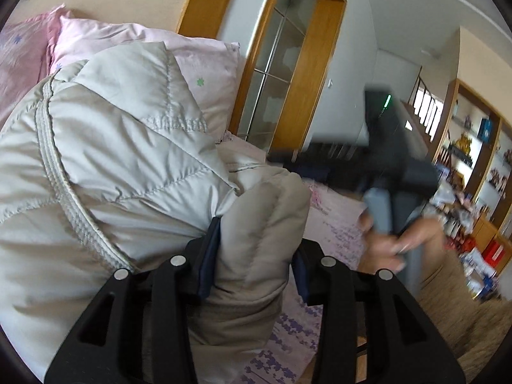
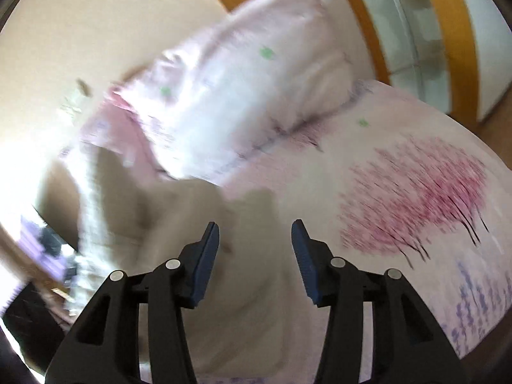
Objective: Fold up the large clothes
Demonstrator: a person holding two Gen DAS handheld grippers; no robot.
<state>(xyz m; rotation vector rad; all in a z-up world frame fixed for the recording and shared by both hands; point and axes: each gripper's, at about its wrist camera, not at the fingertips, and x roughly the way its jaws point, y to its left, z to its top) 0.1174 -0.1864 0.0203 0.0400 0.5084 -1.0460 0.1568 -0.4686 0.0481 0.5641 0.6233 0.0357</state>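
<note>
Your left gripper (image 1: 256,256) has its jaws spread wide around a thick roll of the grey padded jacket (image 1: 121,147); the fabric fills the gap and presses against the left pad, while the right pad is partly hidden behind the fabric, so you are holding a bunched fold of it. The rest of the jacket bulges up and to the left of this gripper, its quilted seams and a ribbed edge facing the camera. Just beyond it lies a pale pink pillow (image 1: 192,64), and below the fingers you can see the flowered bed sheet (image 1: 288,329).

To the right of the left gripper, your right hand (image 1: 393,240) is wrapped around the handle of the other tool, raised above the bed and blurred.

Your right gripper (image 2: 255,243) stands open with nothing between its pads, pointing down toward the bed. Directly ahead and to its left lies the jacket (image 2: 198,224), blurred. Farther ahead is the pillow (image 2: 243,89); to the right, the sheet (image 2: 416,192) carries a pink tree print. A wood-framed glass door (image 2: 416,32) stands beyond.
</note>
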